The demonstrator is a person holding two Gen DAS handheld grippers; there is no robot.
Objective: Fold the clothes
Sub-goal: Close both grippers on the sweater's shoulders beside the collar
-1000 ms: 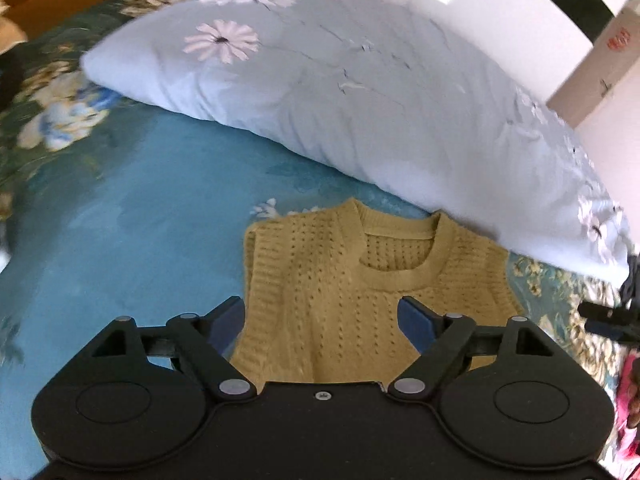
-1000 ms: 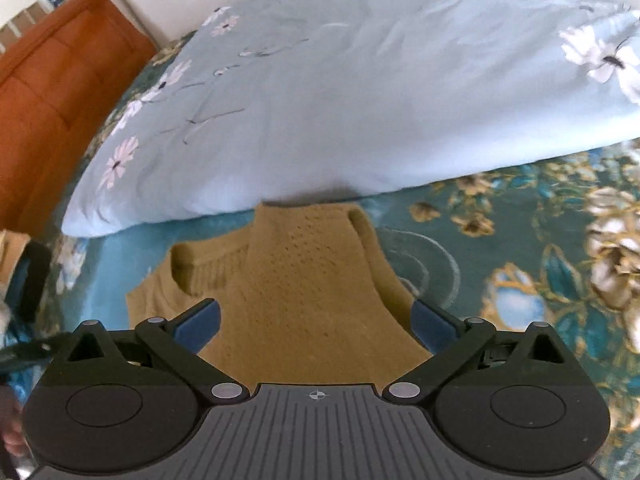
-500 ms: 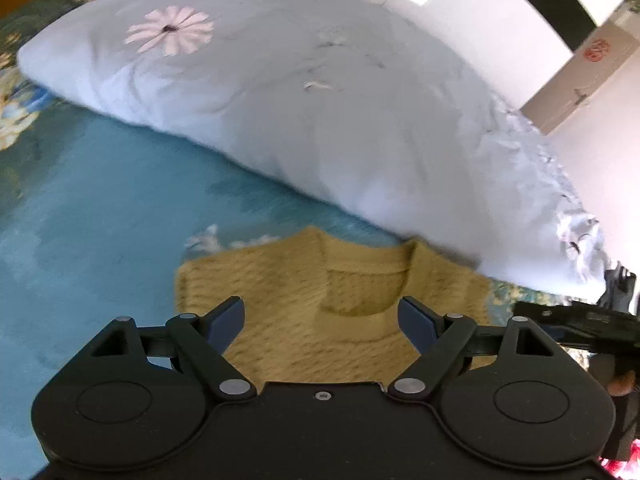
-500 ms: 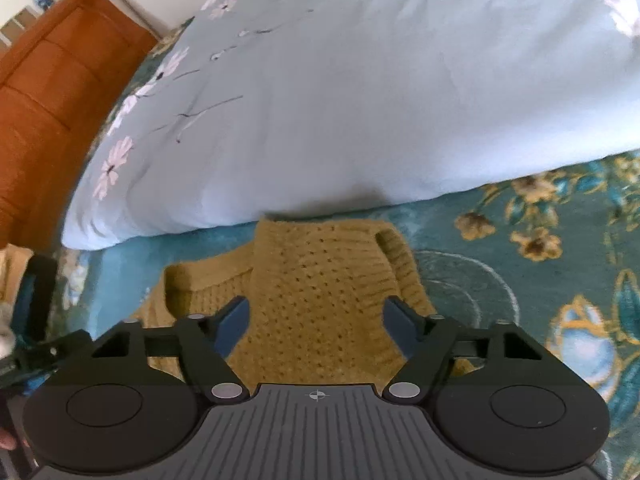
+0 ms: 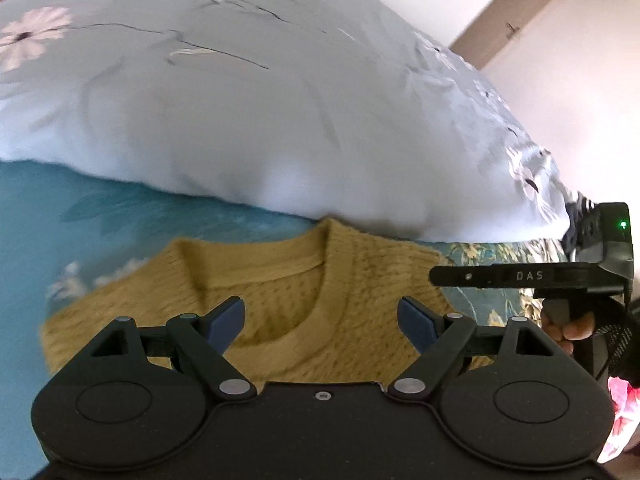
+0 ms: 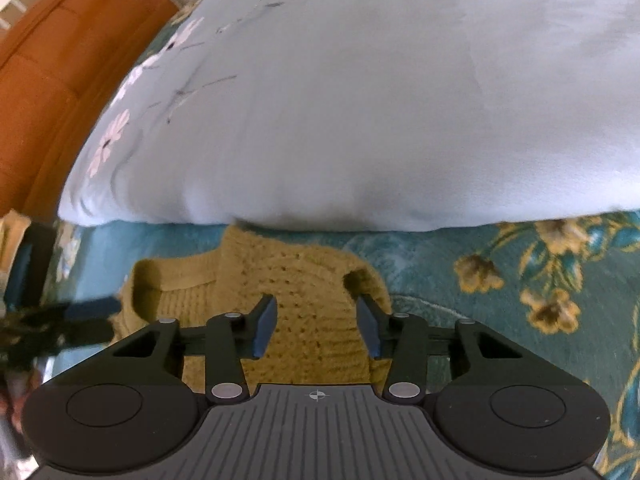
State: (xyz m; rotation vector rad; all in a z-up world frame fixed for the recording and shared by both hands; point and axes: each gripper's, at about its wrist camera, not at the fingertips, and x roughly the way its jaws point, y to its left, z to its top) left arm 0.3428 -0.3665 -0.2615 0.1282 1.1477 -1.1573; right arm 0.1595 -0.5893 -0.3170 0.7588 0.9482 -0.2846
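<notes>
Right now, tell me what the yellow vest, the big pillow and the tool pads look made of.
Vest: knitted yarn, wool or acrylic, matte and fuzzy; open eyelet stitches and a ribbed collar show.
Pillow: smooth woven cloth, likely cotton, pale blue with printed flowers; soft creases, no shine.
Pads: blue, matte, probably rubber or soft plastic, on black plastic arms; uncertain.

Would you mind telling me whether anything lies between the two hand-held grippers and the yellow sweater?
Nothing visible does. The sweater lies flat just ahead of the open left hand-held gripper and right hand-held gripper; the pillow sits beyond its collar, not in between.
</notes>
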